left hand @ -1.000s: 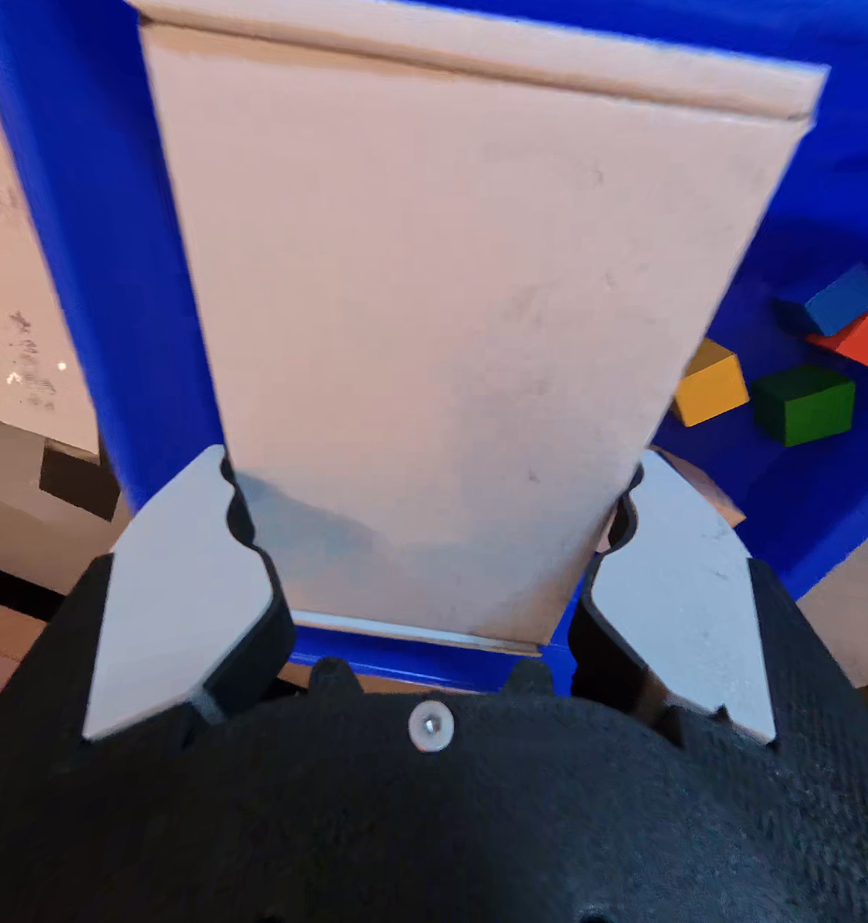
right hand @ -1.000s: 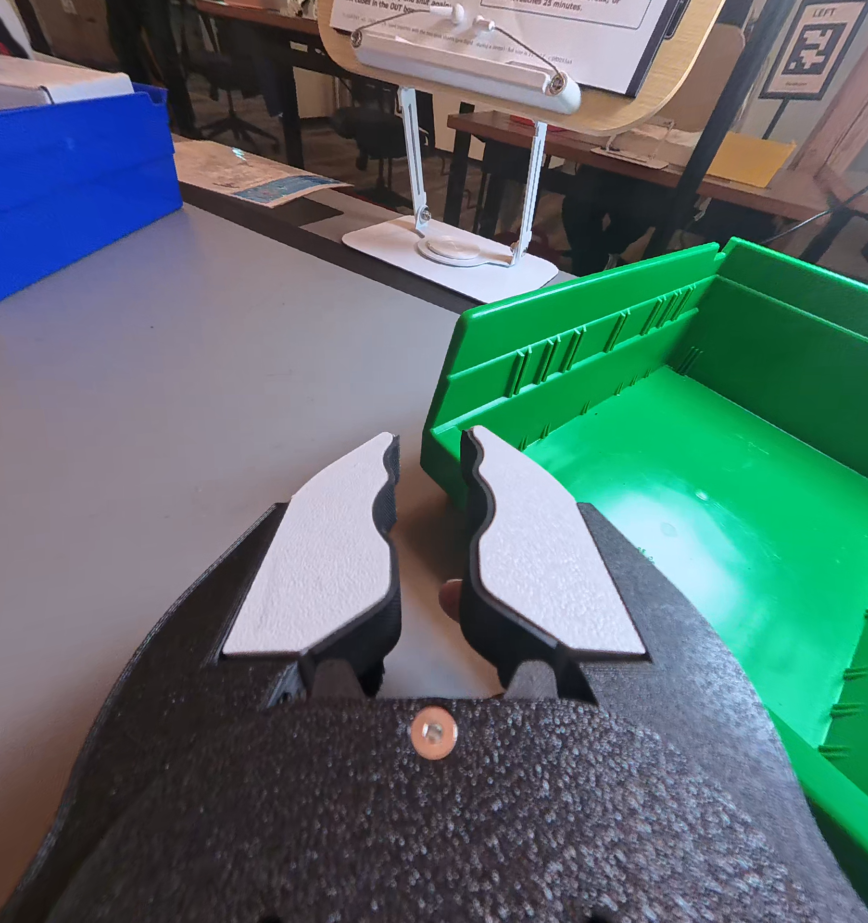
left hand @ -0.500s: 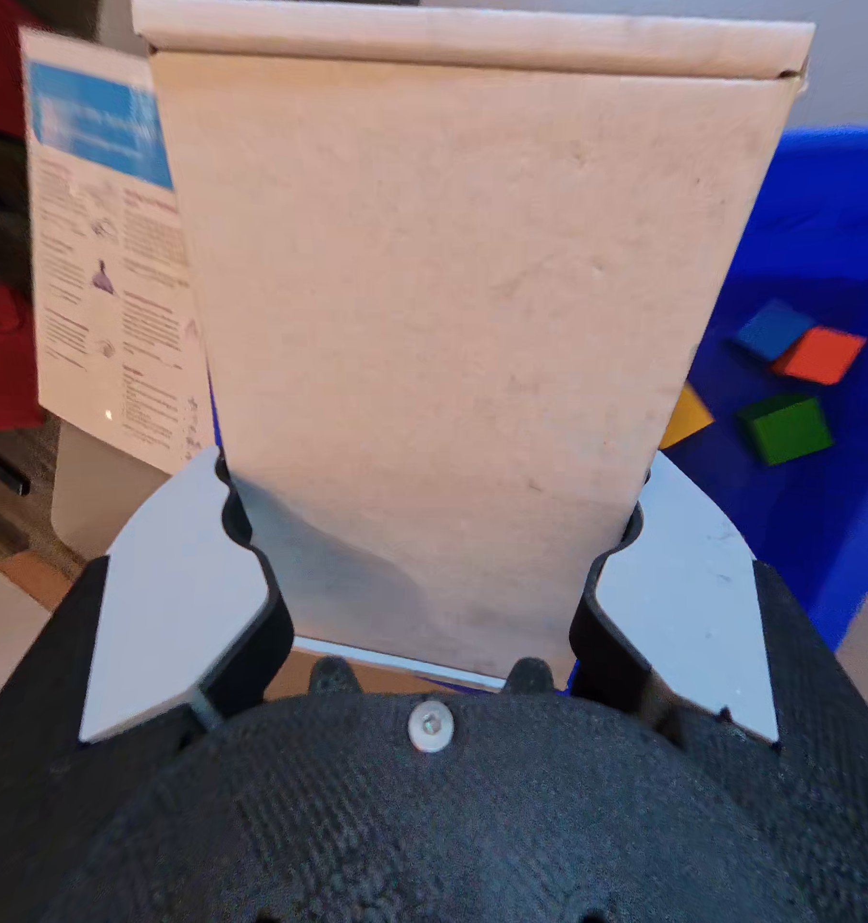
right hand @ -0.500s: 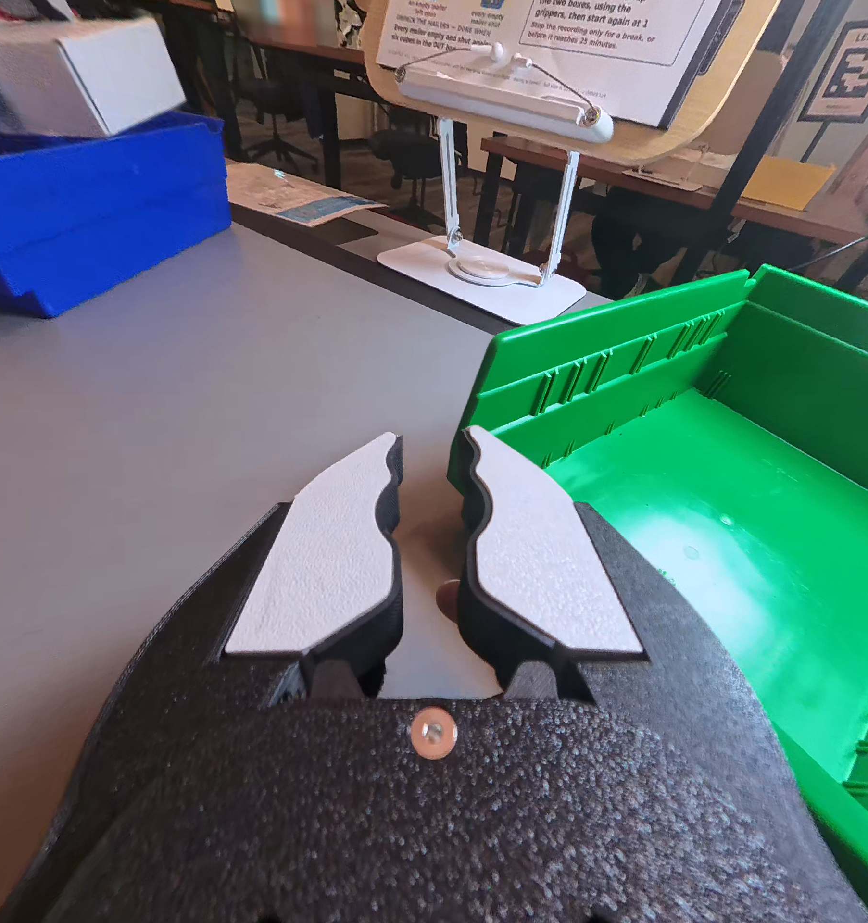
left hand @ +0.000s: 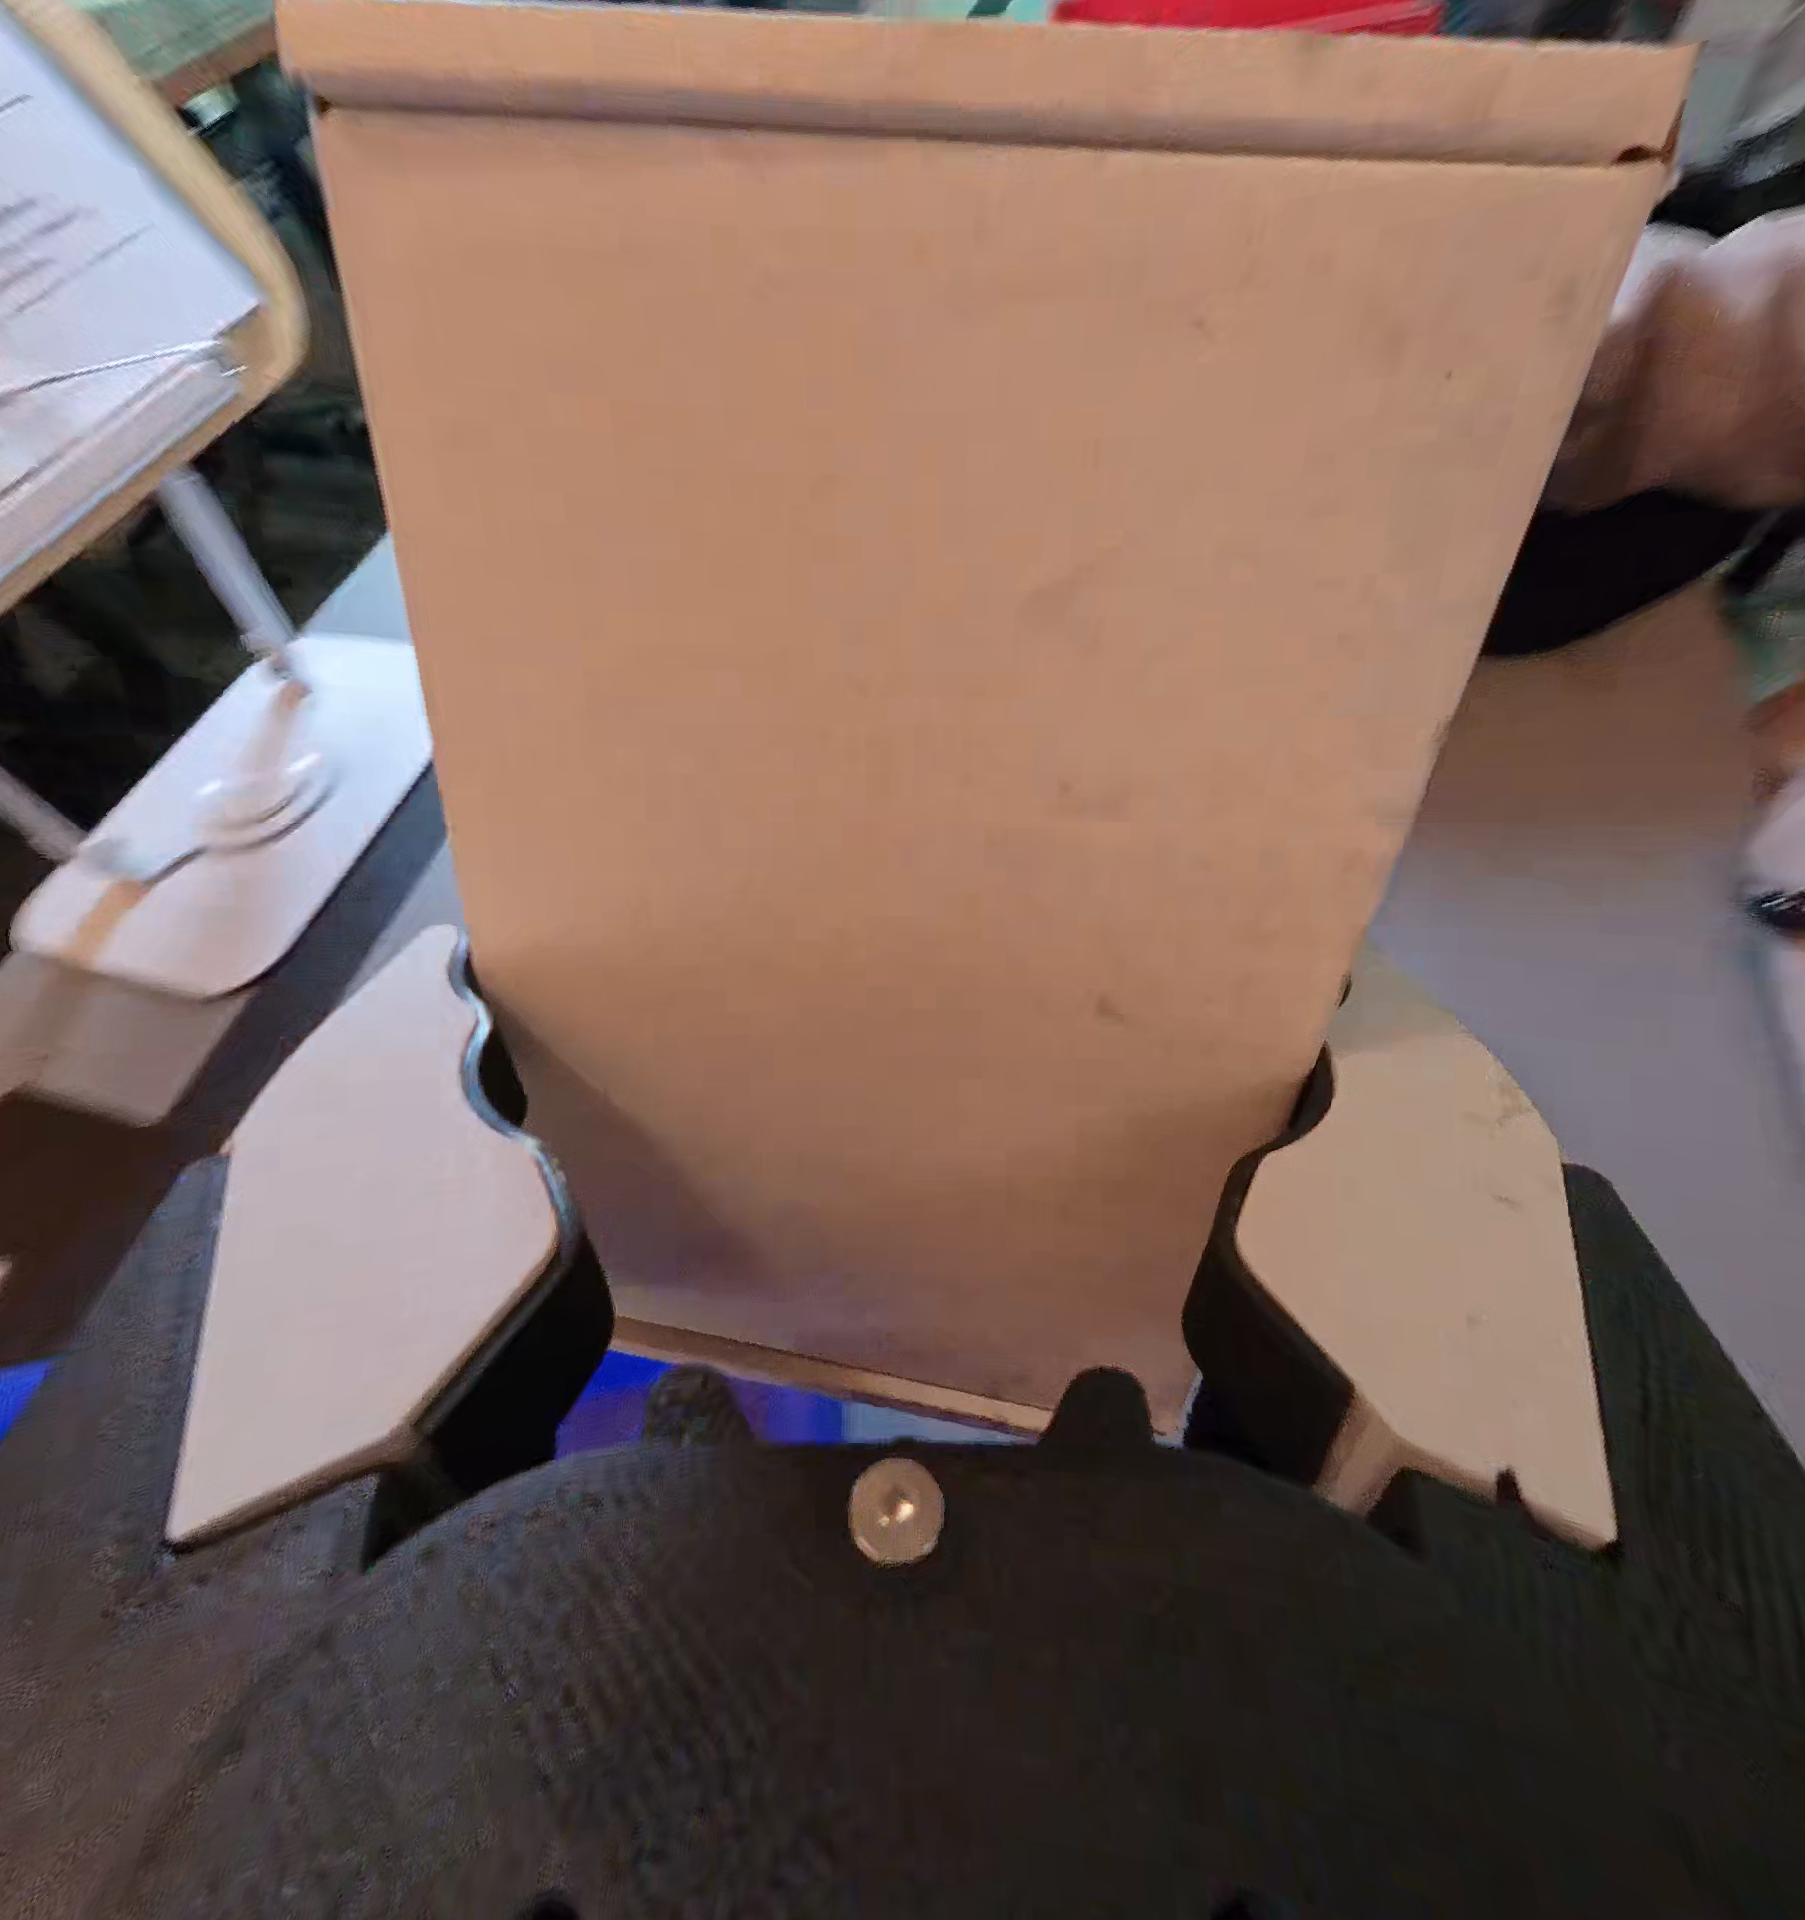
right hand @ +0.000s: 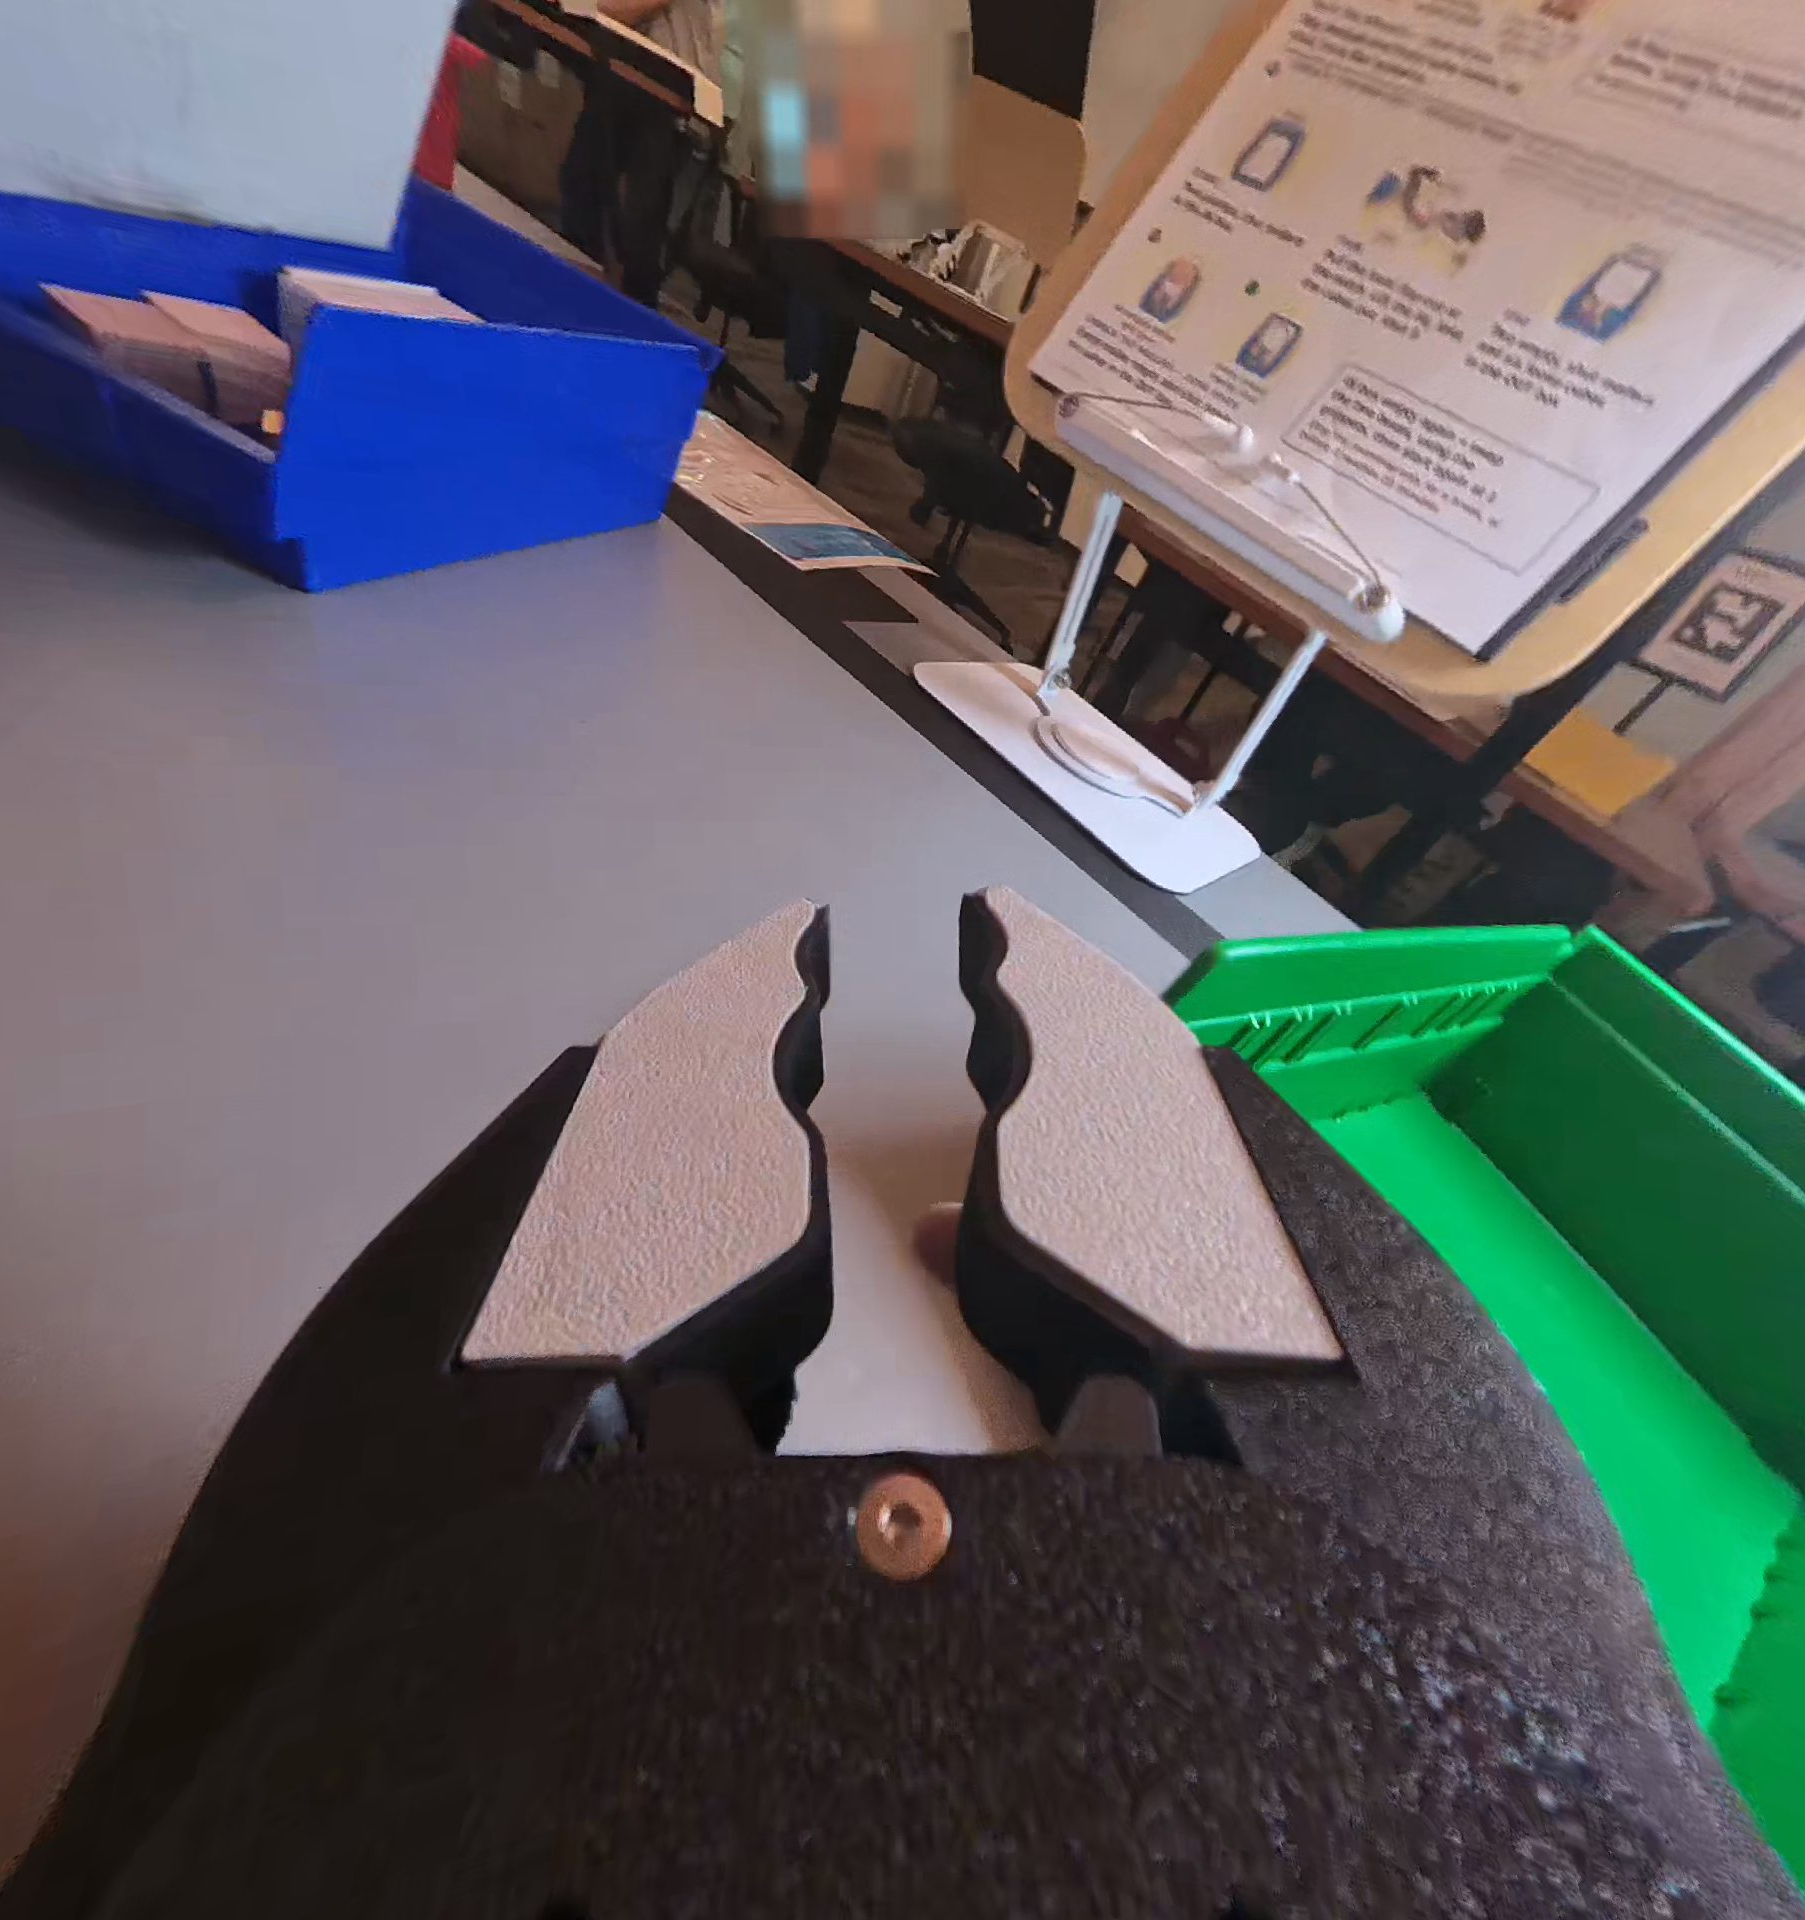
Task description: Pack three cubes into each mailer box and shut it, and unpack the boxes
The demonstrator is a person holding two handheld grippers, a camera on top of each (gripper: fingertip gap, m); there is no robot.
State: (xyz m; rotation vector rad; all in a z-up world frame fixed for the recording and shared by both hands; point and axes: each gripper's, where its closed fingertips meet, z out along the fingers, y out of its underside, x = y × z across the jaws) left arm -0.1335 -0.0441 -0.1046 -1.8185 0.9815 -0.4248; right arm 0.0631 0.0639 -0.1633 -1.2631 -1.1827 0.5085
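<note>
My left hand-held gripper (left hand: 903, 1101) pinches the mailer box (left hand: 908, 665) by its sides, long axis running to 12 o'clock off the table (right hand: 358, 831), while my right hand-held gripper (right hand: 893, 982), slightly spread and empty, hangs beside the green bin (right hand: 1563, 1049) at 2 o'clock.

Mailer box (left hand: 908, 665) is filling the left wrist view, hiding whatever is lying behind it — its contents are not showing. Background at the right edge is smearing into blur. In the right wrist view, a white box (right hand: 181, 104) is being cut off by the top-left corner; items inside the blue bin (right hand: 410, 436) are too blurred to identify — the green bin (right hand: 1500, 1122) is running off the right edge.
</note>
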